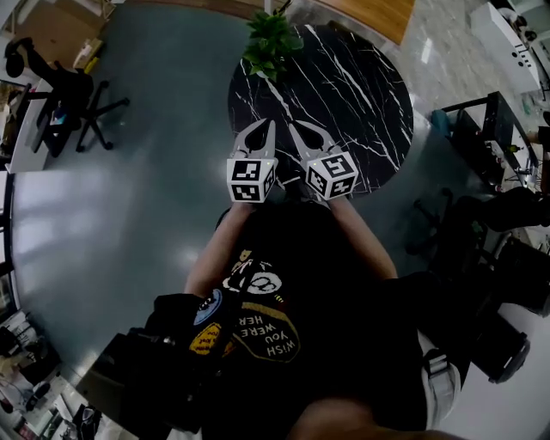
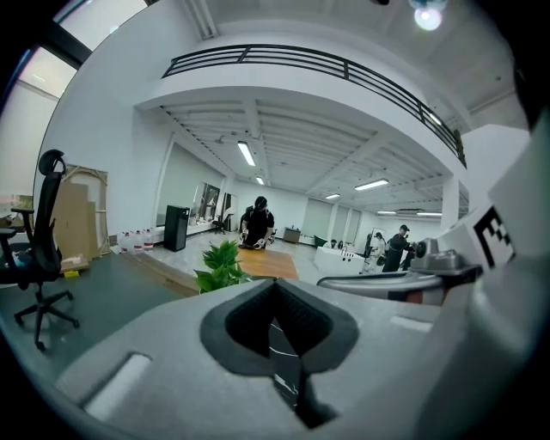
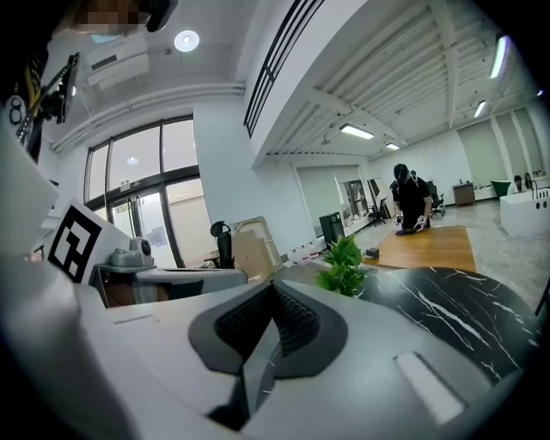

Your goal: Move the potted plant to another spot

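The potted plant (image 1: 271,43), a small bush of green leaves, stands at the far edge of the round black marble table (image 1: 361,94). Both grippers hover side by side over the table's near edge, well short of the plant. My left gripper (image 1: 268,129) is shut with nothing in it, and so is my right gripper (image 1: 298,131). In the left gripper view the plant (image 2: 222,265) shows just beyond the closed jaws of the left gripper (image 2: 277,285), slightly to the left. In the right gripper view the plant (image 3: 342,265) stands ahead and to the right of the right gripper (image 3: 273,288).
A black office chair (image 1: 69,94) stands on the grey floor to the left. More dark chairs and desks (image 1: 490,215) crowd the right side. A wooden platform (image 1: 378,13) lies beyond the table. People (image 2: 258,225) work far across the hall.
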